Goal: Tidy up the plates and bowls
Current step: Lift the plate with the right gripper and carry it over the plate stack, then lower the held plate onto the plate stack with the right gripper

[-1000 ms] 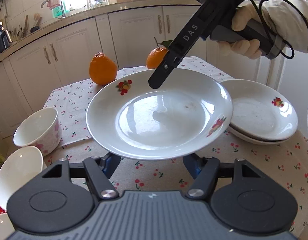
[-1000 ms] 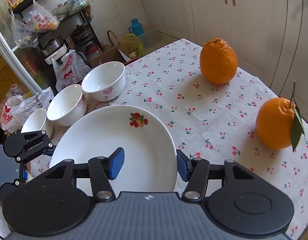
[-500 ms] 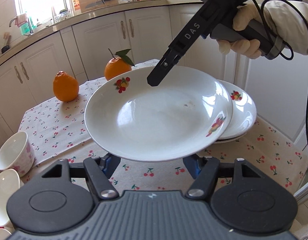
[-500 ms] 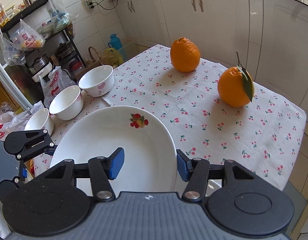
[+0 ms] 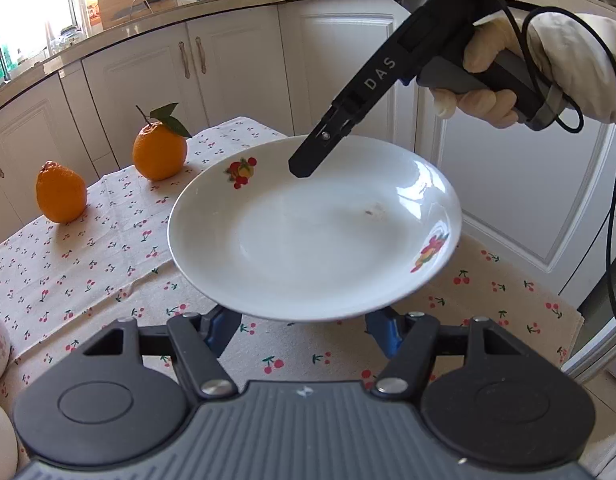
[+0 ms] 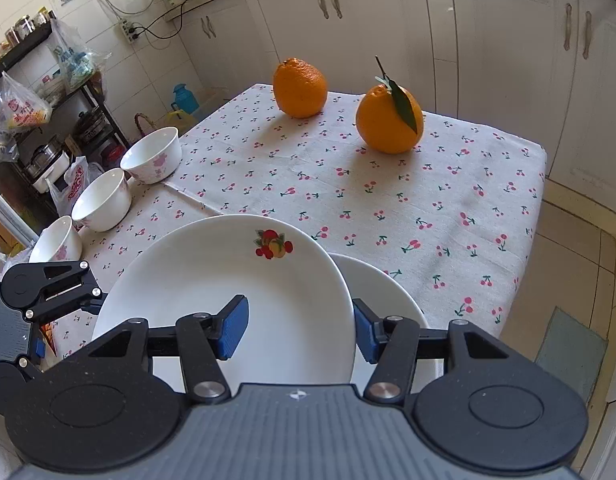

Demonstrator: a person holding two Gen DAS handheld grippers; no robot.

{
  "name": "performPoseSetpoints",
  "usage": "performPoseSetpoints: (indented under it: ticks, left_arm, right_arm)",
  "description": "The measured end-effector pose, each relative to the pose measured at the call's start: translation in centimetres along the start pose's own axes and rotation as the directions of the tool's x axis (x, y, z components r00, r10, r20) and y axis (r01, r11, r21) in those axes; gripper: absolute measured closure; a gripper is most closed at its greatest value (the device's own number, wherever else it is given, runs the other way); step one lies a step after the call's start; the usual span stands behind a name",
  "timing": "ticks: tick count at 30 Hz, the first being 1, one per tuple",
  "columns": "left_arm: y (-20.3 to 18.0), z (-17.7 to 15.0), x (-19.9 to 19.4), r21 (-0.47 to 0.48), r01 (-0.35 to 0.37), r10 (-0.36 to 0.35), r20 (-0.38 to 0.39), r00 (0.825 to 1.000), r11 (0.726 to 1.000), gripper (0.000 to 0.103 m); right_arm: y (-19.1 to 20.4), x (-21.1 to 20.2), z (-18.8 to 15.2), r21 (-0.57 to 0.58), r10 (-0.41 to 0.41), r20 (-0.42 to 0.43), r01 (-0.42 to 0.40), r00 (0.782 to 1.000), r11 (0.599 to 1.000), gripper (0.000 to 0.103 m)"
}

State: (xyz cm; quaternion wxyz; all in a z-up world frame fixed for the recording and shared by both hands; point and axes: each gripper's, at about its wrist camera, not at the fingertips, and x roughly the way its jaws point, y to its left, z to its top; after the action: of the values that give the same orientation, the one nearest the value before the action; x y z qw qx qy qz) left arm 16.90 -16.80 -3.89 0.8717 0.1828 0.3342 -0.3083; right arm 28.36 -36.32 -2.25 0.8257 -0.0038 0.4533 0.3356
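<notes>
The plate (image 6: 228, 300) hangs above the table, pinched at its rim by the right gripper (image 6: 300, 330), one pad inside, one outside. The left gripper (image 5: 304, 326) sits beneath its near edge, jaws apart; whether it grips, I cannot tell. Just right and below lies another plate (image 6: 387, 300), the likely stacking spot. Three bowls (image 6: 102, 200) wait far left.

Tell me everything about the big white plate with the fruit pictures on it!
The plate is round, shallow and glossy white, like glazed china, with small fruit pictures on its rim, two of them showing from the left wrist camera. A tiny dark speck sits inside. It is lifted off the cherry tablecloth, roughly level. The right gripper pinches its rim, one blue pad inside and one outside. The left gripper sits under the near edge. Another white plate lies just beneath.
</notes>
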Motion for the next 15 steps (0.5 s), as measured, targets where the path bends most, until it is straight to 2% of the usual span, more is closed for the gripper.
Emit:
performPoseSetpoints:
  ticks: [7,15]
  left_arm:
    - [-0.7,0.5,1.1,0.012,0.022,-0.022,-0.021,1.000,1.000,0.035]
    - [-0.6,0.9,1.8,-0.002,0.082,-0.082,-0.042,0.996,0.997,0.034]
  right_arm:
    - [-1.6,-0.2,-1.2,0.033,-0.008,0.009,0.008,1.000,0.999,0.042]
    - [-2.6,0.1,-2.1,0.058,-0.020,0.003,0.020,1.000,0.998,0.042]
